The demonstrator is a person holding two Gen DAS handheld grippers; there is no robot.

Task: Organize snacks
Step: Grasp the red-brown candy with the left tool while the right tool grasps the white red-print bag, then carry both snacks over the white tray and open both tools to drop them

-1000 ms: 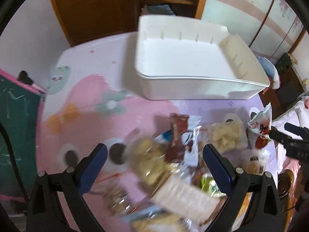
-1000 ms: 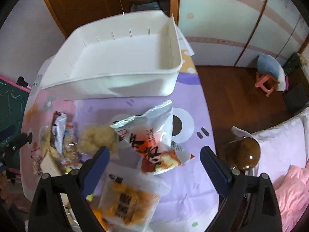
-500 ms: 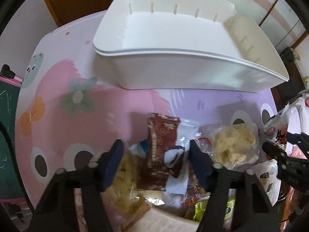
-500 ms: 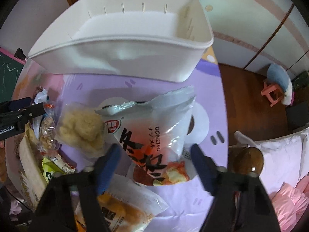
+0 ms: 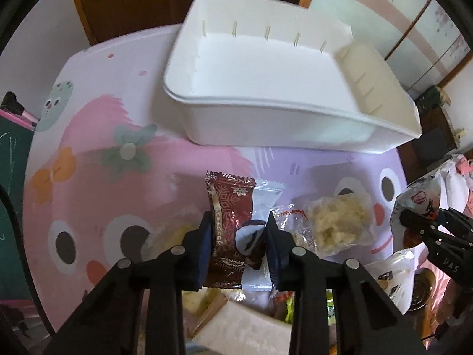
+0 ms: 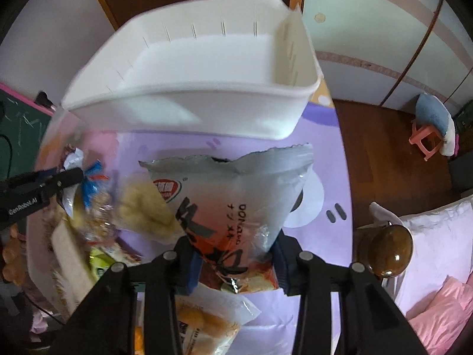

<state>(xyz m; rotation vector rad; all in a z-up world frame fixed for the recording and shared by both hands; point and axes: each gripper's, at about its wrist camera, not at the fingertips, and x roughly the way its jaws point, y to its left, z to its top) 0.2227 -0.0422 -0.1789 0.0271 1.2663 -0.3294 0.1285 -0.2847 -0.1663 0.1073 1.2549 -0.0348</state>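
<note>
A white plastic bin (image 5: 266,100) stands empty at the far side of the table; it also shows in the right wrist view (image 6: 192,100). My left gripper (image 5: 238,245) is shut on two small packets, a dark red snowflake wrapper (image 5: 227,204) and a white one (image 5: 263,204), held above the snack pile. My right gripper (image 6: 233,260) is shut on a large silver and orange snack bag (image 6: 236,204), lifted in front of the bin. The right gripper also shows at the right edge of the left wrist view (image 5: 425,230).
More snacks lie on the pink and purple cartoon tablecloth (image 5: 88,177): a clear bag of pale crisps (image 5: 337,222), a bag of yellow pieces (image 6: 204,322), a beige box (image 5: 245,328). A brown knob (image 6: 390,251), pillows and a stool (image 6: 428,133) are at the right.
Both grippers dropped onto the pile and closed. The left now holds the red and white packets, the right holds the silver bag, and both are lifted a little.
</note>
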